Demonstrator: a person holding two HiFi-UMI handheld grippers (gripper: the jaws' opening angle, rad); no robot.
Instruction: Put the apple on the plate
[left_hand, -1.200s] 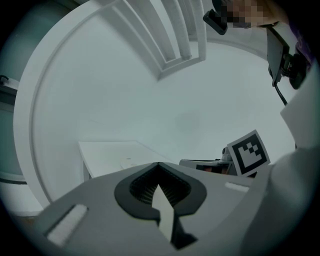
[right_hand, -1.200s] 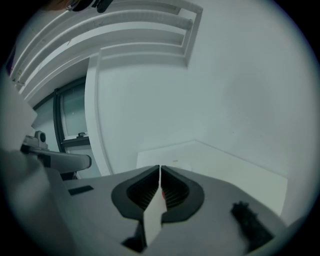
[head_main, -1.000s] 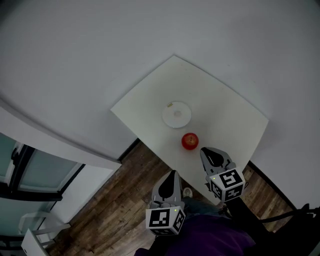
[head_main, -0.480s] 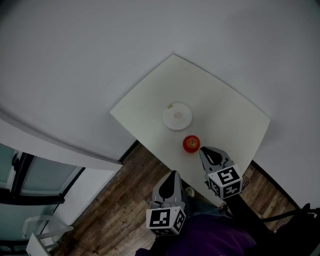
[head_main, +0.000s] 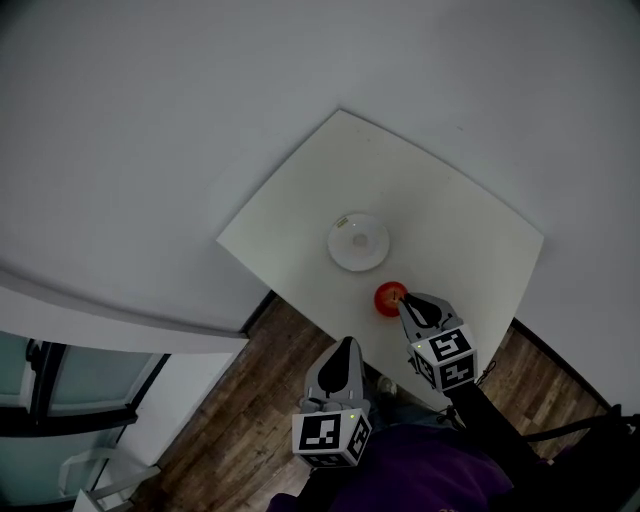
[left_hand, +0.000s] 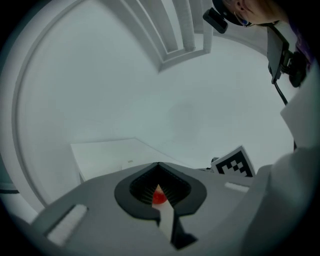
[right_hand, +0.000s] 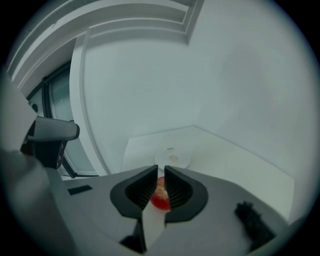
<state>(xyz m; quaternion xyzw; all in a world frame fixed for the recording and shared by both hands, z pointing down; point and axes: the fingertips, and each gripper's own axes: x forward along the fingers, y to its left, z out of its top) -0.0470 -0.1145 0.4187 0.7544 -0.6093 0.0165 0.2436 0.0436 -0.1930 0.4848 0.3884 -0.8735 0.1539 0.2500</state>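
Now your right gripper (head_main: 407, 302) sits right at the small red apple (head_main: 387, 296), closer than a moment ago, jaws narrowly parted and empty. The apple rests on the white desk (head_main: 455, 215), near-right of the round white plate (head_main: 358, 243). You likely need to widen the jaws first.

The apple (head_main: 388, 297) is red, the plate (head_main: 357, 243) and table (head_main: 450, 215) white.

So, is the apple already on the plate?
No, the apple lies on the table, apart from the empty plate.
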